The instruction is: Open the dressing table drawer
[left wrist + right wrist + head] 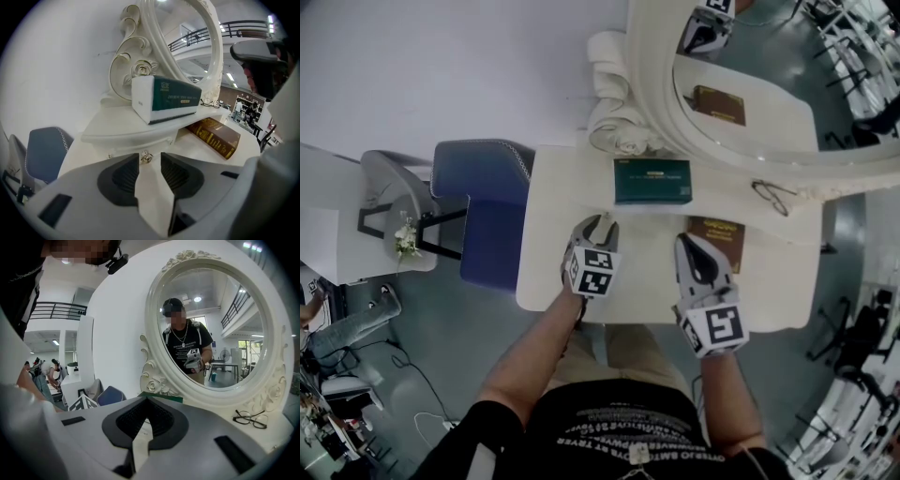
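I'm looking down on a white dressing table (546, 246) with a curved front edge, set against a pale wall. At its back stands 1 oval mirror (656, 84) in a carved white frame, with its scrolled base on the table. A raised shelf (117, 127) runs along the back, and 1 green box (652, 181) with a white end lies flat on it. On the front under the shelf I can make out 1 small metal knob (146, 157). 1 brown book (727, 234) lies flat on the lower top, in front of the shelf and right of the box. 1 pair of glasses (773, 197) lies by the mirror's frame, toward the right end.
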`<state>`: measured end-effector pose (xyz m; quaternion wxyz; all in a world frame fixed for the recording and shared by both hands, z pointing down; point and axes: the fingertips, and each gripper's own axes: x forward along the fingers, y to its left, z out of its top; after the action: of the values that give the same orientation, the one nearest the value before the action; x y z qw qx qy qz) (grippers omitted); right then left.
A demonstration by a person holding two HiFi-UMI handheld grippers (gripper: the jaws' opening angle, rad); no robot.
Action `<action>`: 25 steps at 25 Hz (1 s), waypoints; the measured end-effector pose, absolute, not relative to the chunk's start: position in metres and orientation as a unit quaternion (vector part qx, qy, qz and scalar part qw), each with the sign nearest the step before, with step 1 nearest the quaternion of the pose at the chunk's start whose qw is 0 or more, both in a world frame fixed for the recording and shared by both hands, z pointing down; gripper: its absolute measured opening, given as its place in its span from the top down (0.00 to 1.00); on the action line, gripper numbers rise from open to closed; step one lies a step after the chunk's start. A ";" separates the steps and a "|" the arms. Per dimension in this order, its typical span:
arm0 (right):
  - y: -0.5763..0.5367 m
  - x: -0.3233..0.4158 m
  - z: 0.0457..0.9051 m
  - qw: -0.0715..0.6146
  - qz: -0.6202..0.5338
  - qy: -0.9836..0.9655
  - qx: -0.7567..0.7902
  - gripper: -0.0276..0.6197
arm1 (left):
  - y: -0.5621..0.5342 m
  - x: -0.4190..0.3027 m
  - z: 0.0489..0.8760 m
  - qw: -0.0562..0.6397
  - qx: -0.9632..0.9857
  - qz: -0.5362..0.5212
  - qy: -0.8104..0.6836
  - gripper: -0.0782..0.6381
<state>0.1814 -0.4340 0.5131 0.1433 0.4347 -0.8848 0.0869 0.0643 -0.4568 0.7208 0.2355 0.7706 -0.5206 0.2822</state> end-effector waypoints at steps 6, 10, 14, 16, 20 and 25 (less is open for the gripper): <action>-0.436 0.181 0.517 0.145 0.087 -0.885 0.433 0.95 | -0.463 0.067 0.732 0.246 0.763 0.291 -0.522 0.71; -0.436 0.179 0.515 0.143 0.097 -0.885 0.432 0.95 | -0.467 0.065 0.736 0.250 0.756 0.294 -0.528 0.71; -0.437 0.183 0.514 0.143 0.097 -0.883 0.437 0.95 | -0.468 0.062 0.736 0.250 0.750 0.296 -0.536 0.71; -0.436 0.185 0.515 0.143 0.099 -0.881 0.439 0.95 | -0.469 0.062 0.736 0.248 0.748 0.299 -0.538 0.71; -0.433 0.186 0.514 0.146 0.094 -0.882 0.437 0.95 | -0.469 0.061 0.736 0.247 0.742 0.304 -0.543 0.73; -0.428 0.186 0.516 0.152 0.097 -0.881 0.437 0.95 | -0.468 0.062 0.739 0.252 0.740 0.306 -0.544 0.76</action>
<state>0.1859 -0.4283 0.5157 0.1518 0.4368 -0.8813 0.0973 0.0621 -0.4685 0.7386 0.2516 0.7395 -0.5440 0.3065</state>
